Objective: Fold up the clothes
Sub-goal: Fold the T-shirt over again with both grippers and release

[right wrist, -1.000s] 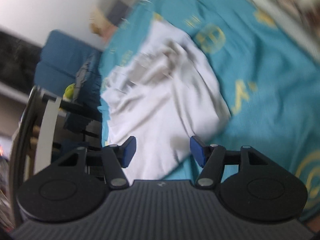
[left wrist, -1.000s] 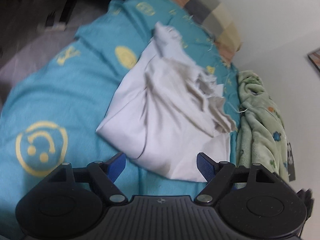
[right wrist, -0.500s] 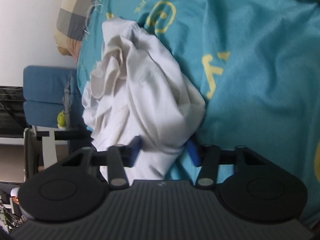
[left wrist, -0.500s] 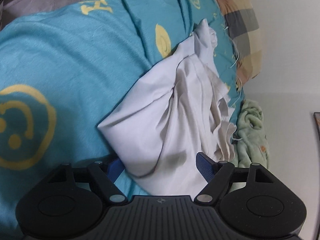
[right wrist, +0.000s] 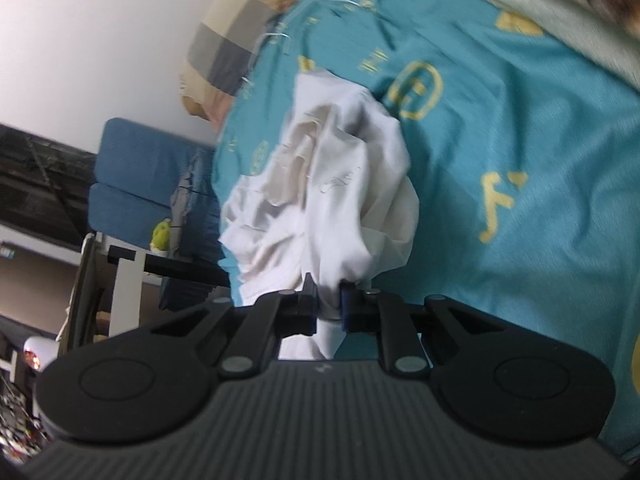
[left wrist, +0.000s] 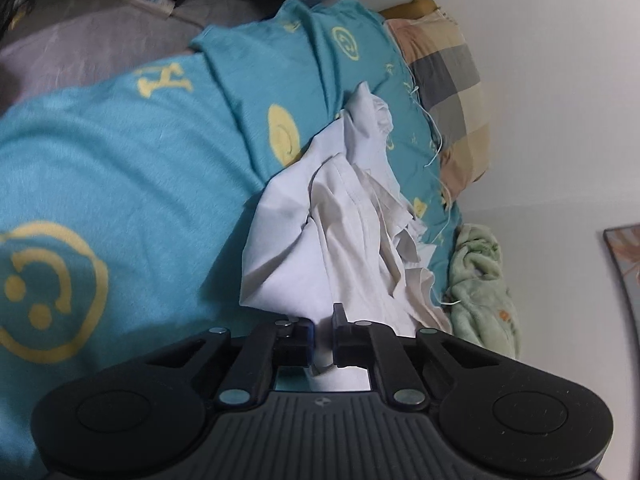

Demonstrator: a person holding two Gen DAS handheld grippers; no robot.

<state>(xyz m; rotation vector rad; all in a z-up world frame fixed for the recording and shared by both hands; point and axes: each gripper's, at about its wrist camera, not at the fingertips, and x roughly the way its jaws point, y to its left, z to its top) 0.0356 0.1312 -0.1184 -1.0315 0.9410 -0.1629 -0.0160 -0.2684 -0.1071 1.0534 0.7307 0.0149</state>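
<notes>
A crumpled white garment (left wrist: 344,240) lies in a heap on the teal bedspread (left wrist: 120,184) with yellow smiley prints. My left gripper (left wrist: 323,334) is shut on the near edge of the white garment, cloth pinched between its pads. From the other side the white garment (right wrist: 340,200) bunches up in front of my right gripper (right wrist: 328,304), whose jaws are closing with a fold of the cloth pressed between them. The bedspread (right wrist: 520,140) spreads out to the right of it.
A checked pillow (left wrist: 448,80) lies at the head of the bed against the white wall. A green fleece blanket (left wrist: 480,280) is bunched between bed and wall. A blue chair (right wrist: 136,192) and a dark rack stand beside the bed.
Both grippers went from open to shut on the white garment's near edges. The cloth has been gathered and pulled up into a tighter heap.
</notes>
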